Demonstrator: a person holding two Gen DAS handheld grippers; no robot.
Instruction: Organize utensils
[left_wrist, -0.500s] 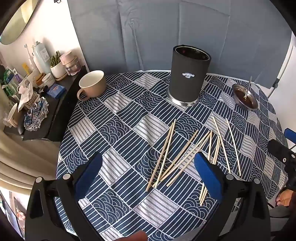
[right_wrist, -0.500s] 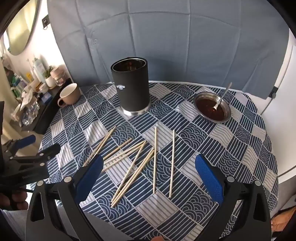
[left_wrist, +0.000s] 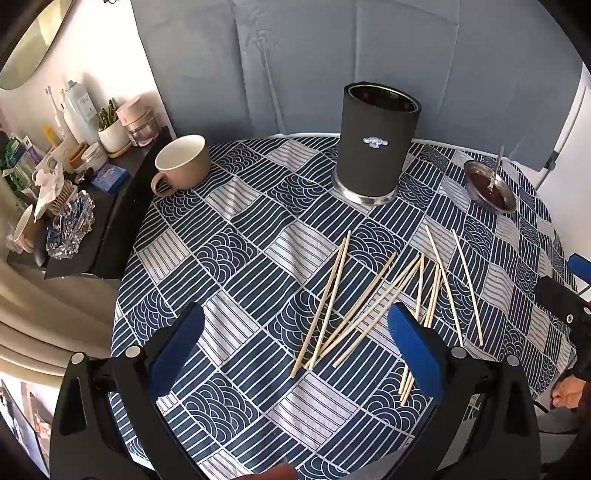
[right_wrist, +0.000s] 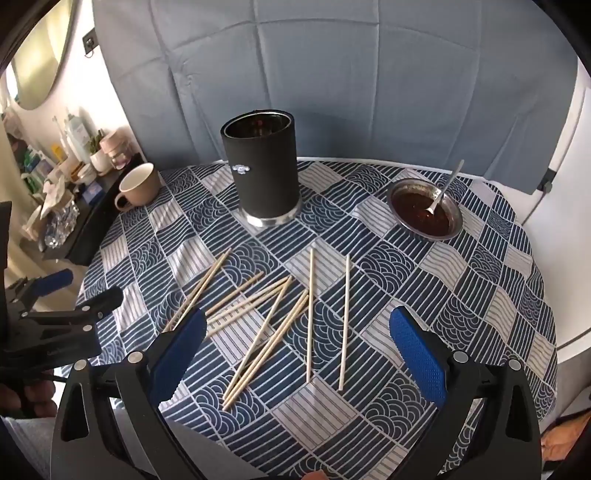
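Chopsticks (right_wrist: 273, 321) lie scattered across the middle of the table (right_wrist: 491, 295), toward its near edge, none yet in the tall black holder (right_wrist: 260, 170) standing toward the far edge. Since half a second ago, very little has changed: both views sit almost as they did, so we judge the sorting has not begun. Our left gripper (left_wrist: 295, 347) hovers with jaws released and holding nothing, and our right gripper (right_wrist: 295, 350) does likewise, spread wide above the sticks. They are thin, pale, wooden-looking rods, some crossing in a loose fan, two lying apart and parallel nearer the right edge. Beyond sit a beige mug (left_wrist: 183, 162) and a sauce bowl (right_wrist: 424, 214) with a spoon.
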